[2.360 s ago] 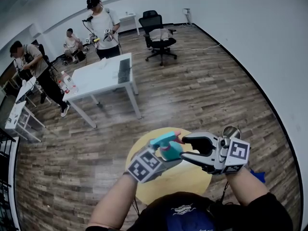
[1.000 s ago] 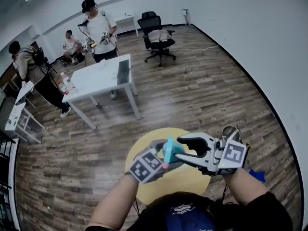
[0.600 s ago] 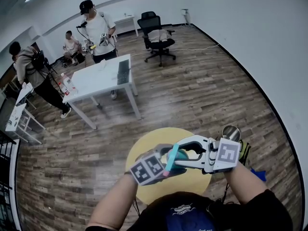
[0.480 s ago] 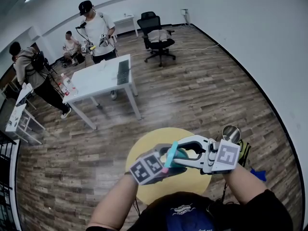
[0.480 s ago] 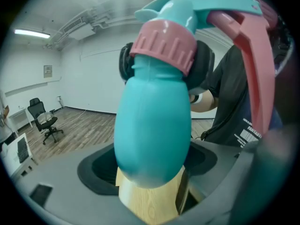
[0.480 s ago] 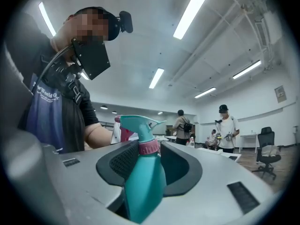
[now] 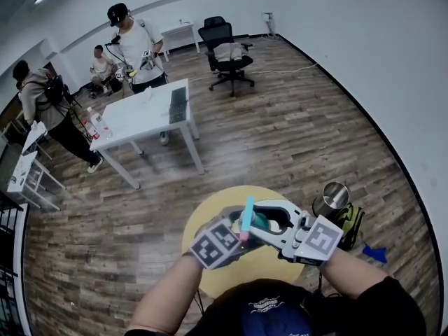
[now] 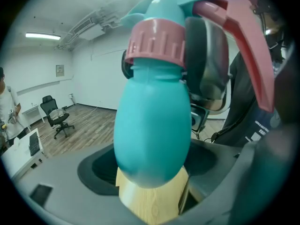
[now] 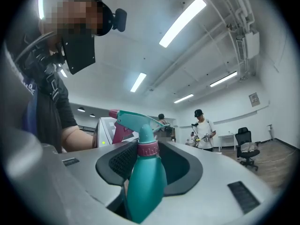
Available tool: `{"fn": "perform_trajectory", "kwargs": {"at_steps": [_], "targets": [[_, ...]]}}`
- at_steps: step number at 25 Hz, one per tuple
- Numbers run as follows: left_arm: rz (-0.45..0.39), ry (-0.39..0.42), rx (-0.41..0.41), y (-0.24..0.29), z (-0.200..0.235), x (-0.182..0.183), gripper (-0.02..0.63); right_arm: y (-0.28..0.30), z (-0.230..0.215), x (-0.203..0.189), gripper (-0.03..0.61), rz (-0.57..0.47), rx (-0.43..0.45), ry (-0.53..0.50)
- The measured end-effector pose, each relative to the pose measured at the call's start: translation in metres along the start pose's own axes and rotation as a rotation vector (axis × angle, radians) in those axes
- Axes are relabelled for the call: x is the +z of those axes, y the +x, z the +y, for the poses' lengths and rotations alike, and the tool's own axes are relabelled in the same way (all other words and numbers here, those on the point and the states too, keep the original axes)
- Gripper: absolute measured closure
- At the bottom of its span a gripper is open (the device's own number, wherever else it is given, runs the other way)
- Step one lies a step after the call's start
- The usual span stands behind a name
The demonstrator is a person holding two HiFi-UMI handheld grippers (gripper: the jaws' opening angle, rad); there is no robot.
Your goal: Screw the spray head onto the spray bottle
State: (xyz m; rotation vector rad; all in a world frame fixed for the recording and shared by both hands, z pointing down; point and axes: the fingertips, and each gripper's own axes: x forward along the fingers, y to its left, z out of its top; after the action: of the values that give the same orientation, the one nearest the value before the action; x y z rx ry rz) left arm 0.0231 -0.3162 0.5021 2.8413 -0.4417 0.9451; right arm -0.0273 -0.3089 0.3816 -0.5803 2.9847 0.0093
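- The teal plastic spray bottle [image 8: 152,125] is held in the air between the two tools. Its teal spray head [image 9: 136,120] already sits on the neck by a ribbed pink collar [image 8: 157,43].
- The left hand-held gripper [image 8: 150,172] pinches the bottle's rounded body. The right hand-held gripper [image 9: 152,165] is pressed onto the same bottle higher up, about the collar.
- Risk: the body is smooth and egg-shaped, so it may spin inside the left pads as the collar is turned. The thread would then gain nothing.
- Risk: if the head sits crooked, a forced turn could cross-thread it. No view shows whether the collar is fully down.
- Risk: the long pink trigger [image 8: 248,46] sticks out beside the right jaws and could catch on them mid-turn.
- Risk: loosening both grips at once would drop the bottle onto the round yellow worktop [image 7: 210,205] beneath the tools.
- The left gripper view alone shows the collar's ribs close up.
- The right gripper view alone shows the head's whole outline.
- The head view alone shows both tools together, with a metal cup [image 7: 331,198] just beyond the right one.
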Motion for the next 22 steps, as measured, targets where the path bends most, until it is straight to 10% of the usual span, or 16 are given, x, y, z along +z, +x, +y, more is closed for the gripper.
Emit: {"fn": "perform_trajectory", "kwargs": {"at_steps": [6, 22], "targets": [[0.058, 0.071, -0.033, -0.002, -0.001, -0.003, 0.184, 0.001, 0.003, -0.002, 0.386, 0.051, 0.133, -0.01], [-0.247, -0.083, -0.003, -0.022, 0.014, 0.039, 0.17, -0.043, -0.067, 0.046, 0.43, -0.36, -0.028, 0.32]]}}
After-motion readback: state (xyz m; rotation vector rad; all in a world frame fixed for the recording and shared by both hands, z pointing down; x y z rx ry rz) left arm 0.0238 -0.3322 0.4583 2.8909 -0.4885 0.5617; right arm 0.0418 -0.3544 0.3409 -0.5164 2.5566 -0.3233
